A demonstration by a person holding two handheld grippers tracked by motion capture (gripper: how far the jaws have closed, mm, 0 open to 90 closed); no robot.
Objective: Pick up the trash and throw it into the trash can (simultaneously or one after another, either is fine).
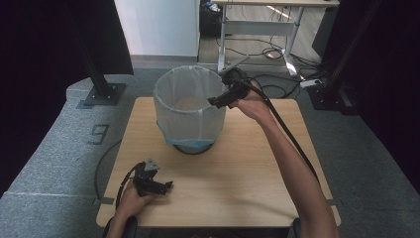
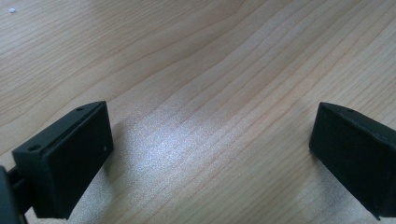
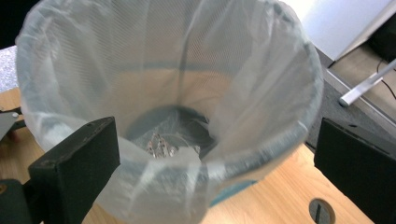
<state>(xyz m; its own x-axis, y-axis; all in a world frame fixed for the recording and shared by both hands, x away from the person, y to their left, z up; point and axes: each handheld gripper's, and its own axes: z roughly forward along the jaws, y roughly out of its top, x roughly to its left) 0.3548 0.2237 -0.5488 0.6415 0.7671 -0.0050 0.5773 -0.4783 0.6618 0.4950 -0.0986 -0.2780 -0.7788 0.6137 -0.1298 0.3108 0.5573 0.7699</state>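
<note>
Pale wood-grain table (image 1: 237,173) carries a round mesh bin (image 1: 189,111) lined with a thin, translucent plastic bag (image 3: 261,60) folded over its rim. Landmark is that bin, standing toward the far half of the table. My right tongs (image 1: 221,100) hang at the bin's right rim, jaws spread wide, gripping nothing; in the right gripper view they straddle the near edge of the bag. Down at the bin's bottom lies something small, crinkled and shiny (image 3: 161,145); I cannot tell what. My left tongs (image 1: 159,187) rest low over bare wood well apart from the bin, toward the near left edge, jaws also wide apart and empty. Between bin and left tongs the tabletop is smooth and open.
</note>
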